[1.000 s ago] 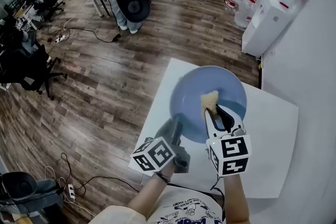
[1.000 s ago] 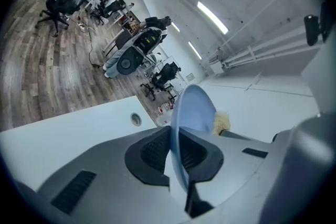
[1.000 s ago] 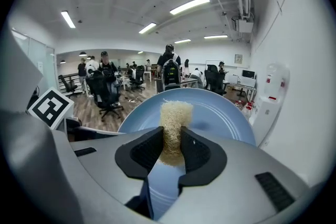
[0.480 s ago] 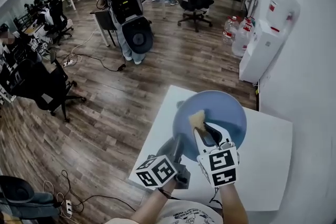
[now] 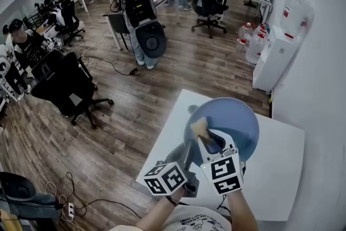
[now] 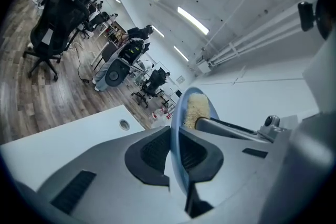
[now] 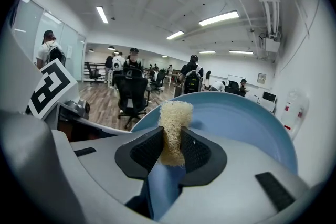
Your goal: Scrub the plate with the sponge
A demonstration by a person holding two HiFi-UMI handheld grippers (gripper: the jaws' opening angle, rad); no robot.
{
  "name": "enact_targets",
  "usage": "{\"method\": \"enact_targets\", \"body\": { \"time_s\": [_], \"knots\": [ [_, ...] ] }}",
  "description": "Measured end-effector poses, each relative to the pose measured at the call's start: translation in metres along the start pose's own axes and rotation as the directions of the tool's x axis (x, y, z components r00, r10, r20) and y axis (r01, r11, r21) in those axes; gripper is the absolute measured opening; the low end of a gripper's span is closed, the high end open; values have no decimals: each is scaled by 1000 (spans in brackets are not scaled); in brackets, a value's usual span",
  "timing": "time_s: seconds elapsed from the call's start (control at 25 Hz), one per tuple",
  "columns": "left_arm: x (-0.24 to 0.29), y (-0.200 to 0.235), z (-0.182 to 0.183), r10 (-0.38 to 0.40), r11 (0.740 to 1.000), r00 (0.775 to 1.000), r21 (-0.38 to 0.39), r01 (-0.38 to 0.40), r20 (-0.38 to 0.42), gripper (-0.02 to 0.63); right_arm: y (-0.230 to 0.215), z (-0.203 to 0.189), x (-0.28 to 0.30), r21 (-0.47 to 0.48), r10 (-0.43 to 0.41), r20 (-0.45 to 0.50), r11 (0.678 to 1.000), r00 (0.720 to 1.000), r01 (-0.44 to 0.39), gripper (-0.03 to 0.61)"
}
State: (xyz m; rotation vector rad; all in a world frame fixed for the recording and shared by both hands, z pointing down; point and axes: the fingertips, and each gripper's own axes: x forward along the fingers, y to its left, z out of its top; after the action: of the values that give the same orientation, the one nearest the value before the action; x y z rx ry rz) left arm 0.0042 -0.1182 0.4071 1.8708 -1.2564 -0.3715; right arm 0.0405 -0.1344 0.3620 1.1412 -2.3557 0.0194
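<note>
The right gripper (image 7: 170, 140) is clamped on the sponge (image 7: 176, 110), whose free end lies against the inner face of the blue plate (image 5: 235, 119) near its rim. The left gripper (image 6: 176, 145) is pinched tight on that rim, holding the plate tilted up over the white worktop (image 5: 281, 170). To scrub well, I judge the left grip should stay firm while the sponge presses flat and sweeps overlapping passes across the whole face. Count: two grippers, one sponge, one plate, one worktop.

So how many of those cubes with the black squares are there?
2. One cube is on the left hand-held gripper, the other on the right hand-held gripper, just beside it. No more show.
</note>
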Motion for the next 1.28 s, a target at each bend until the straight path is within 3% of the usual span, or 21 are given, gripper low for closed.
{"method": "enact_targets", "body": {
  "time_s": [0.24, 0.64, 1.28],
  "knots": [
    [-7, -4, 0, -3, 1000, 1000, 27, 3, 8, 26, 8, 3, 4, -32, 12, 6, 999, 1000, -12, 104],
    [-15, -5, 5, -10, 999, 1000, 49, 8, 24, 28, 7, 10, 6, -6, 6, 27, 1000, 1000, -6, 104],
    [-19, -6, 5, -31, 997, 999, 75, 30, 19, 28, -21, 21, 4, 66, -88, 70, 994, 994, 84, 104]
  ]
}}
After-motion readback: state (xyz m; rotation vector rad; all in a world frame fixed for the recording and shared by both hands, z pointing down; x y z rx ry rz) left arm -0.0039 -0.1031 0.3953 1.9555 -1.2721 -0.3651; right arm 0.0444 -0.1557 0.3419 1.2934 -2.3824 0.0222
